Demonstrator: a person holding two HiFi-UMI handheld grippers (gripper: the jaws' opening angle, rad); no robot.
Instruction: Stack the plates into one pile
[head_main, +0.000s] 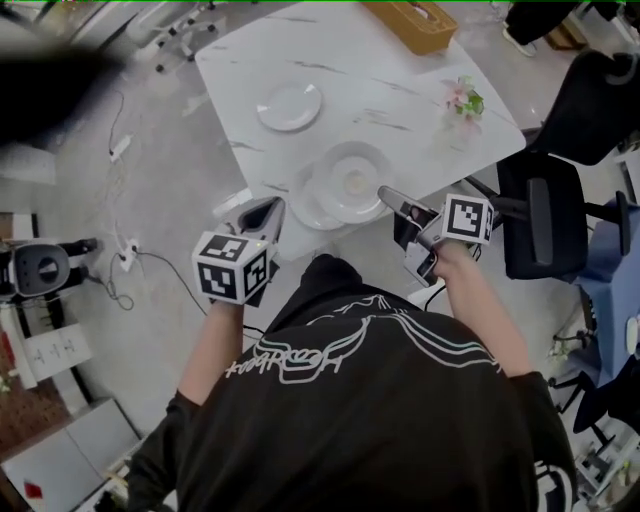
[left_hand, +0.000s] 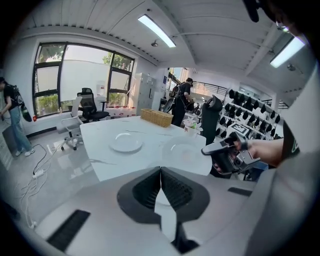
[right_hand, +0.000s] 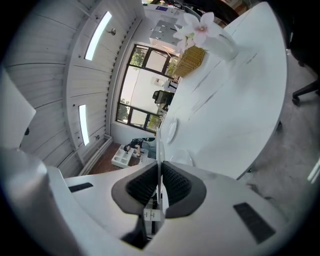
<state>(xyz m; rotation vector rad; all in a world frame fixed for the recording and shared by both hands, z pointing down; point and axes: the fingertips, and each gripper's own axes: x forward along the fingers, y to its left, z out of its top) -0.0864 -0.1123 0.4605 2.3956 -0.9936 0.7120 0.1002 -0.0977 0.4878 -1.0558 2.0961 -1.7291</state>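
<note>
A small white plate (head_main: 289, 105) (left_hand: 126, 142) lies alone toward the far side of the marble table (head_main: 400, 90). Nearer me, a clear glass plate (head_main: 352, 180) (left_hand: 182, 150) overlaps a white plate (head_main: 303, 208) at the table's front edge. My right gripper (head_main: 385, 193) (right_hand: 160, 167) is shut on the clear plate's right rim; the rim shows edge-on as a thin line between its pads. My left gripper (head_main: 275, 207) (left_hand: 160, 170) hangs just off the table's front-left edge, left of the white plate, with its jaw tips together and nothing visibly held.
A wicker basket (head_main: 415, 22) stands at the table's far side and a small pot of pink flowers (head_main: 462, 98) near its right edge. A black office chair (head_main: 545, 225) is close on the right. Cables and a power strip (head_main: 120, 148) lie on the floor at left.
</note>
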